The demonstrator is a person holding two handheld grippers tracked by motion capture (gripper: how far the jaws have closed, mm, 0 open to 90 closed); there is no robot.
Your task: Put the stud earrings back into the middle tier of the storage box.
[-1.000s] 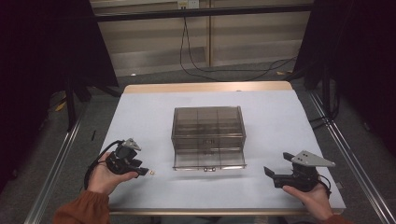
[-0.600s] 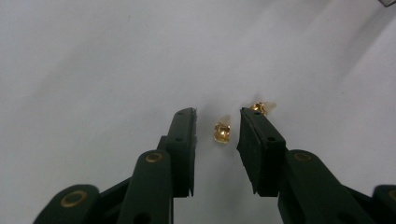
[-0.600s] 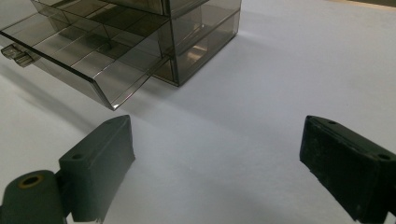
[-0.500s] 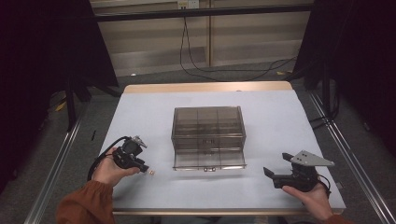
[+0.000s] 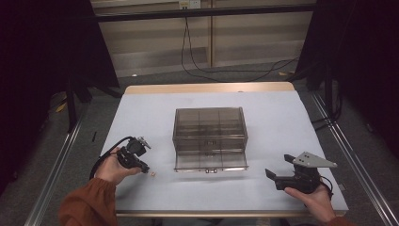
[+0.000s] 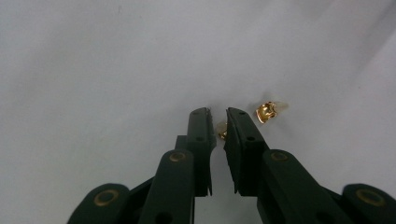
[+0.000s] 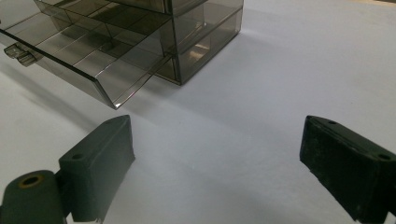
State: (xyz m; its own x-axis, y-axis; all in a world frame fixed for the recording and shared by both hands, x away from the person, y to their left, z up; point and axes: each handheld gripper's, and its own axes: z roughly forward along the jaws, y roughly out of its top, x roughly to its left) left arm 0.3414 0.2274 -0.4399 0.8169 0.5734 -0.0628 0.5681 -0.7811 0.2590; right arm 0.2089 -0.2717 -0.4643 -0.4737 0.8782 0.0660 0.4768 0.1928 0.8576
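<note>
Left of the smoky drawer box (image 5: 210, 136), the left gripper (image 6: 218, 122) has its jaws nearly pressed together, pinching one small gold piece (image 6: 222, 130). A second gold piece (image 6: 267, 111) lies loose just beside the jaw tips, so two in all. The box's bottom drawer (image 7: 70, 51) is pulled out toward the person. Right of the box, the right gripper (image 7: 215, 158) rests with jaws spread wide.
</note>
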